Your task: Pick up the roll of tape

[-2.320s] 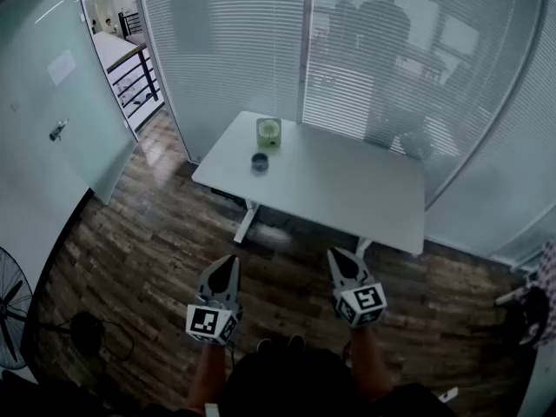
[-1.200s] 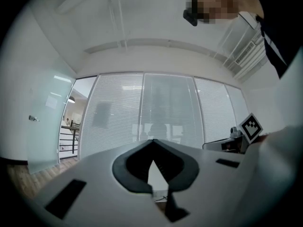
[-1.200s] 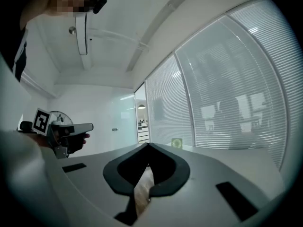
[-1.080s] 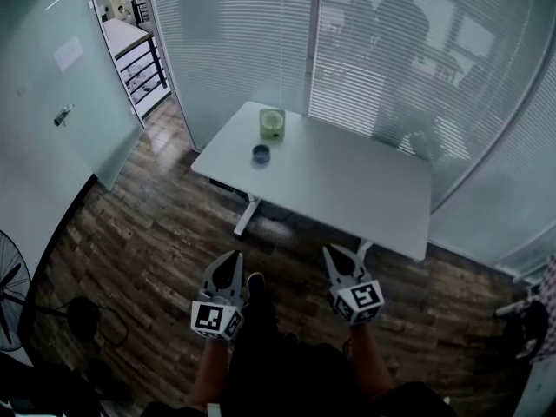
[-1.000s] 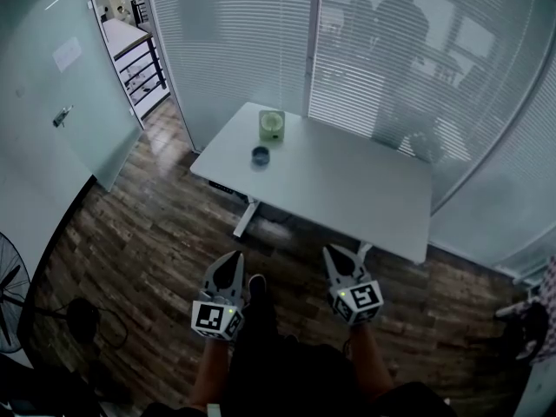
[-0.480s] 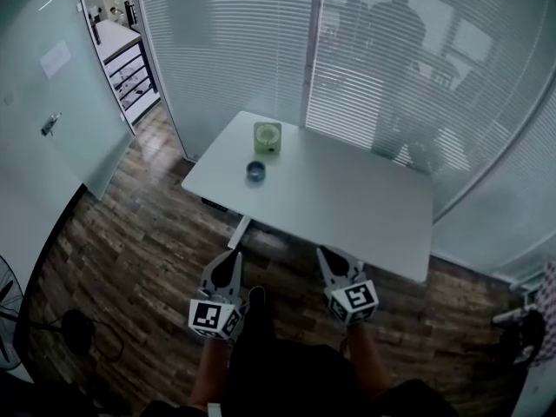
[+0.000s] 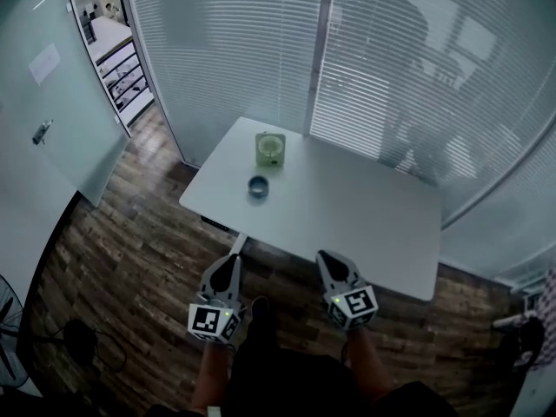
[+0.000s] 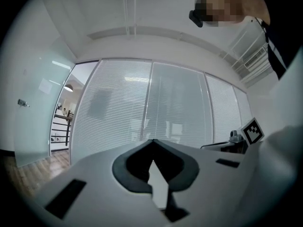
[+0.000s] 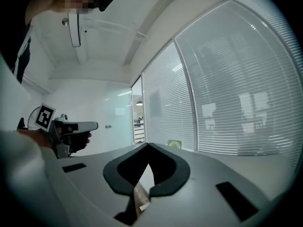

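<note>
A small dark blue ring, the roll of tape (image 7: 258,186), lies flat near the left end of the white table (image 7: 365,215). Just behind it stands a pale green box-like object (image 7: 270,148), whose top also shows over the jaws in the right gripper view (image 9: 174,144). My left gripper (image 7: 233,259) and right gripper (image 7: 326,257) are held side by side over the wood floor, short of the table's near edge and well apart from the tape. Both point level toward the table. The left gripper (image 8: 152,142) has its jaws shut and empty, as does the right gripper (image 9: 147,145).
Glass walls with closed blinds (image 7: 391,68) stand behind and to the right of the table. A frosted glass door (image 7: 52,137) is at the left, with an open passage (image 7: 109,46) beyond it. A floor fan (image 7: 9,354) stands at the lower left. Wood floor (image 7: 130,259) lies between me and the table.
The table has come closer and lower in the head view as I walk toward it. Both grippers moved forward with me, still shut and side by side.
</note>
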Tool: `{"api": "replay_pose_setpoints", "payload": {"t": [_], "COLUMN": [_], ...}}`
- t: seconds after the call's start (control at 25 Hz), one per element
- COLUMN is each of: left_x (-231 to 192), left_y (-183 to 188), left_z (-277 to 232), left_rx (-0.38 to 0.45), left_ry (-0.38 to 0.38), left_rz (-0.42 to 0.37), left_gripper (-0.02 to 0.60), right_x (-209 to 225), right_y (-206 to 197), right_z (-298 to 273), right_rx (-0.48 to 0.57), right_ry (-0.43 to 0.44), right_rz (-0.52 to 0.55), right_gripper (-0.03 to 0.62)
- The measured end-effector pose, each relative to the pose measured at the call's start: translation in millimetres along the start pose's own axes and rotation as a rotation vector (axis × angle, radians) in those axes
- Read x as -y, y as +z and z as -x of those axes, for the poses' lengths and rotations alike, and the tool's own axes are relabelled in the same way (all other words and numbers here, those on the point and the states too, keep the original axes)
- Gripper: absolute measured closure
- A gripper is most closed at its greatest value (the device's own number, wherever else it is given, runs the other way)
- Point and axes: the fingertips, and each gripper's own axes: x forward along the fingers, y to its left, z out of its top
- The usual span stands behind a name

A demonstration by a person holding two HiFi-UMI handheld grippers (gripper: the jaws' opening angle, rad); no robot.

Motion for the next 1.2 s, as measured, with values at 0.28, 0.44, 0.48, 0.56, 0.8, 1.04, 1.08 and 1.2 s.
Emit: {"api": "replay_pose_setpoints", "payload": {"t": [0.28,0.44,0.48,0.56,0.8,1.04,1.08,1.2], "left_x": [-29.9,-49.7,-56.0,-67.1,-90.7,-105.1,-109.4,-116.5], "left_y": [1.1,8.1,8.1,7.6,10.3,20.1,17.6,16.5], "left_z": [-42.3,-63.3,-68.8,-78.8,-103.9,-123.6,-124.7,-131.7], "left_rx": [-0.027,-0.026,-0.027,-0.027,-0.031,-0.02,-0.028,-0.041], "left_ry": [-0.024,-0.04,-0.041,-0.046,-0.076,-0.135,-0.137,-0.154], "left_rz": [0.017,0.008,0.01,0.018,0.01,-0.029,-0.021,-0.034], "left_gripper": [0.575,0.575,0.576,0.575,0.576,0.575,0.576,0.575], "right_x": [6.0,11.5,12.7,13.4,15.3,18.1,18.3,21.7], "right_y": [7.4,18.9,18.7,16.5,18.4,18.1,19.8,25.3], "right_z": [-45.4,-75.1,-82.5,-95.4,-125.1,-147.1,-149.1,-153.9], "right_rx": [-0.002,-0.006,-0.008,-0.014,-0.021,-0.021,-0.016,-0.001], "right_ry": [0.005,-0.004,-0.006,-0.009,-0.031,-0.072,-0.079,-0.103], "right_rz": [-0.004,0.008,0.006,0.011,0.018,0.017,0.019,0.014], "right_gripper": [0.588,0.588,0.588,0.588,0.588,0.588,0.588,0.588]}}
